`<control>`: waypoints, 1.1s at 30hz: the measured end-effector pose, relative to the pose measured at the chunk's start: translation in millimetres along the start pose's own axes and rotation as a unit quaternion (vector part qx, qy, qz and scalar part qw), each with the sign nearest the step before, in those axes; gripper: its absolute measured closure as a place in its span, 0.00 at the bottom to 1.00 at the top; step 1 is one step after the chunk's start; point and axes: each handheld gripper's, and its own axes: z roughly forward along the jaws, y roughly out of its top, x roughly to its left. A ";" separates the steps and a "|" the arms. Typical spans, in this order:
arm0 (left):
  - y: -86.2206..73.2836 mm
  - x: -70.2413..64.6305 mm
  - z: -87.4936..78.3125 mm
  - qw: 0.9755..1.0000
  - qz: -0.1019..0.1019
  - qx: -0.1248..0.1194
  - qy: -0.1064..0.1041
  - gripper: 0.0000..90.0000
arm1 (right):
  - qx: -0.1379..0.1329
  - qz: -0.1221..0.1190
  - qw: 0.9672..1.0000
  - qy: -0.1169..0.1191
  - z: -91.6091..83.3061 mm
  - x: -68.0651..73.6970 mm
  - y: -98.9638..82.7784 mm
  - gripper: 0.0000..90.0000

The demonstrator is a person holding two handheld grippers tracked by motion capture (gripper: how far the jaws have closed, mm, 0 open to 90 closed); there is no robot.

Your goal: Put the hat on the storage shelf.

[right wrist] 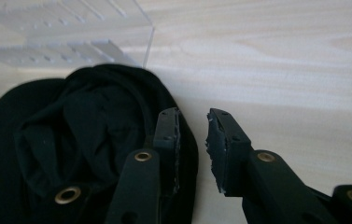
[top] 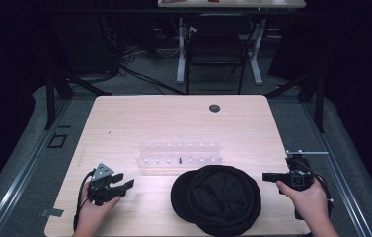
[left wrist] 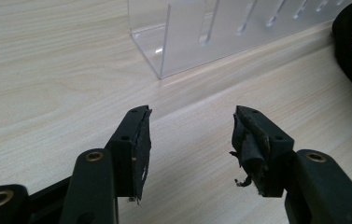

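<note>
Fingers (left wrist: 136, 140) of both grippers apart, black cap (top: 216, 198) between them, clear slotted rack (top: 179, 152) behind.

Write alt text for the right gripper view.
The right gripper hovers with its black jaws apart at the edge of a crumpled black fabric cap on a pale wooden table. A clear slotted acrylic rack stands behind the cap.

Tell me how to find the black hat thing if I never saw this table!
Start at the wooden table and look along its near edge, between the person's two hands. In front of the clear plastic rack lies the black cap. It is the only soft, dark, rounded thing there.
</note>
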 end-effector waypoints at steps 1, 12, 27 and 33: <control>-0.1 -0.3 0.2 1.000 -0.001 -0.001 0.000 0.52 | 0.000 0.000 1.000 0.000 0.0 0.0 0.0 0.82; 0.2 -1.6 1.5 1.000 0.004 0.004 -0.001 0.52 | 0.066 -0.003 0.998 -0.014 4.0 6.6 -1.0 0.82; -0.1 -2.3 2.4 1.000 0.004 0.000 0.000 0.52 | 0.086 0.003 0.996 -0.016 14.4 13.8 1.1 0.84; 0.0 -2.2 2.8 1.000 0.005 0.001 0.000 0.52 | 0.102 0.001 0.995 -0.021 15.3 14.1 4.2 0.84</control>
